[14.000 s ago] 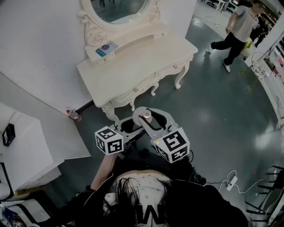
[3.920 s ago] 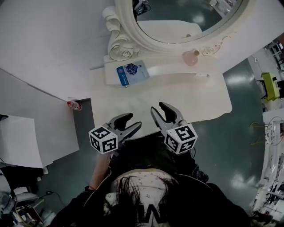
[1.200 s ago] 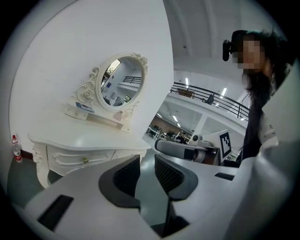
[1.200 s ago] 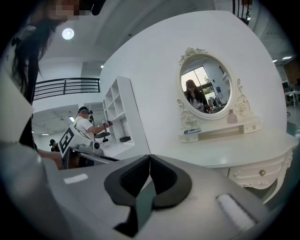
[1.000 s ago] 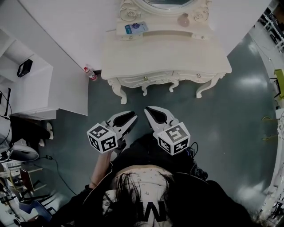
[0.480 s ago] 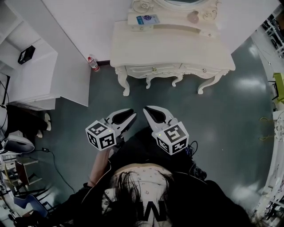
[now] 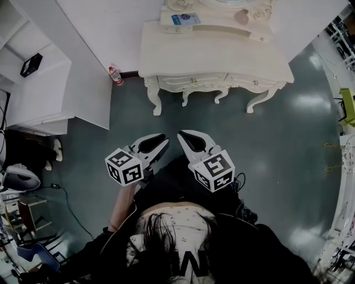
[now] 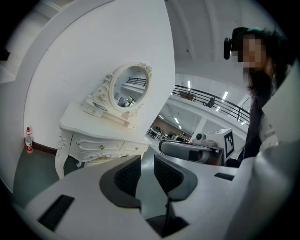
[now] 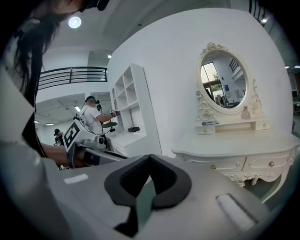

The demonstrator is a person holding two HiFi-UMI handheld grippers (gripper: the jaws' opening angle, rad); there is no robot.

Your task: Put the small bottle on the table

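The small pink bottle [image 7: 242, 16] stands upright on the raised shelf of the white dressing table [image 7: 216, 52], below the oval mirror; it also shows in the right gripper view [image 9: 245, 113]. Both grippers hang side by side over the grey floor, well in front of the table. My left gripper [image 7: 161, 143] is shut with nothing in it. My right gripper [image 7: 182, 136] is shut and empty too. In their own views the left gripper [image 8: 146, 161] and the right gripper [image 9: 149, 157] show bare dark pads.
A red-capped bottle [image 7: 115, 75] stands on the floor by the wall, left of the table. A white shelf unit [image 7: 44, 89] fills the left side. A blue packet [image 7: 184, 19] lies on the table's shelf. Another person [image 9: 91, 119] stands far off.
Earlier my right gripper held the bottle; now the bottle stands on the table's shelf. Over the last second the table has slid slightly further from the shut grippers.
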